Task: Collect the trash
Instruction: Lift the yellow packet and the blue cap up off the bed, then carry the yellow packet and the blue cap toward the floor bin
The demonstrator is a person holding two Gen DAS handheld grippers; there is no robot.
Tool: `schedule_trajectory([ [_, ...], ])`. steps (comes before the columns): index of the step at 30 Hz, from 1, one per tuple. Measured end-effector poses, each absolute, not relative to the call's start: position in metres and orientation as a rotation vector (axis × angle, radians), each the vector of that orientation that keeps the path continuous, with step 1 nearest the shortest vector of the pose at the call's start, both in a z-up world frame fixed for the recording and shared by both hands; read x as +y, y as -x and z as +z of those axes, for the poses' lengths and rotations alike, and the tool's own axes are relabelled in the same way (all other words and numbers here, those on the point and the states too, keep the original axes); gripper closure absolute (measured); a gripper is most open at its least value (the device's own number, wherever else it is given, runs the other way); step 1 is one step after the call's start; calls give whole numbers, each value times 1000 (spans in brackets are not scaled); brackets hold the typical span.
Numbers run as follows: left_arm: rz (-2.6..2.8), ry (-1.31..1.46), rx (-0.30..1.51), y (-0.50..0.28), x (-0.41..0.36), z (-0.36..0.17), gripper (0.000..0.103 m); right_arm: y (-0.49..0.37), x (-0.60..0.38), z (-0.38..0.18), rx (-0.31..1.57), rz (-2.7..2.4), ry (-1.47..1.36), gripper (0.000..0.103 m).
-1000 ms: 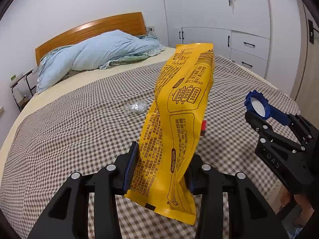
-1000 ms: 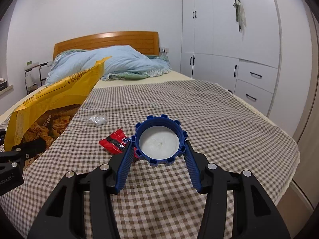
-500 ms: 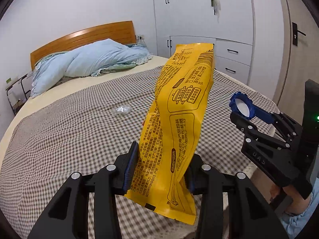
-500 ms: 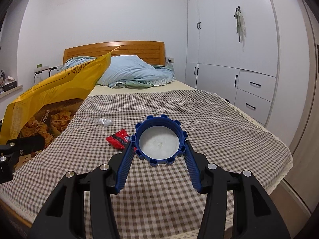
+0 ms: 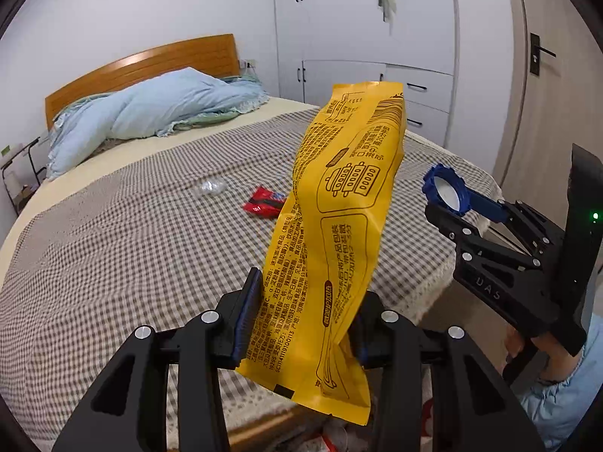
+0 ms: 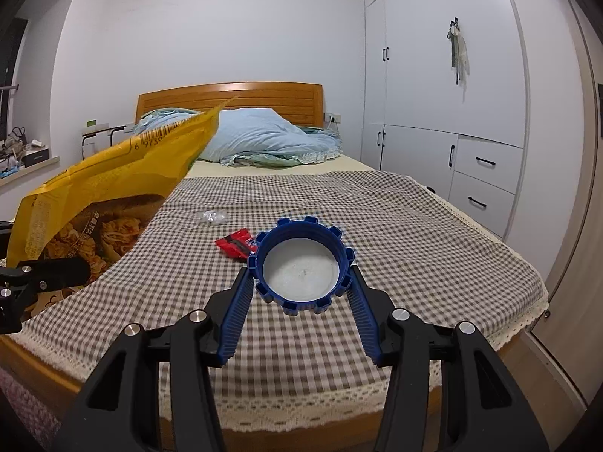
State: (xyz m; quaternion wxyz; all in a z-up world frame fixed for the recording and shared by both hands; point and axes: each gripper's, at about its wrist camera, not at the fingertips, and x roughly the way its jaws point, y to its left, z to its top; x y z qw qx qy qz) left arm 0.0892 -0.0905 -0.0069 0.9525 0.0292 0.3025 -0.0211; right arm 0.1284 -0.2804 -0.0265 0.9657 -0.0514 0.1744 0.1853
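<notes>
Left tongs point(image 5: 305, 324) clenched on the yellow snack bag point(image 5: 339, 226); right tongs point(image 6: 299, 293) grip the blue cap point(image 6: 301, 267). Keep both squeezes firm, carry level to the bin. Red wrapper point(image 6: 237, 243) and clear plastic scrap point(image 6: 211, 217) remain on the bed point(image 6: 414, 226).

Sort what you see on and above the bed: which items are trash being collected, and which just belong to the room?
Trash: yellow snack bag in left gripper; blue cap in right gripper; red wrapper; clear plastic scrap.

Room: blue duvet; checked bedspread; wardrobe.
</notes>
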Motion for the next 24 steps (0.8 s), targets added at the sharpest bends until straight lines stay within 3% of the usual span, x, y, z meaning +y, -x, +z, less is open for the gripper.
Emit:
schedule_trajectory([
  [24, -98, -88, 700, -16, -107, -58, 64, -49, -290, -62, 339, 443, 229, 53],
])
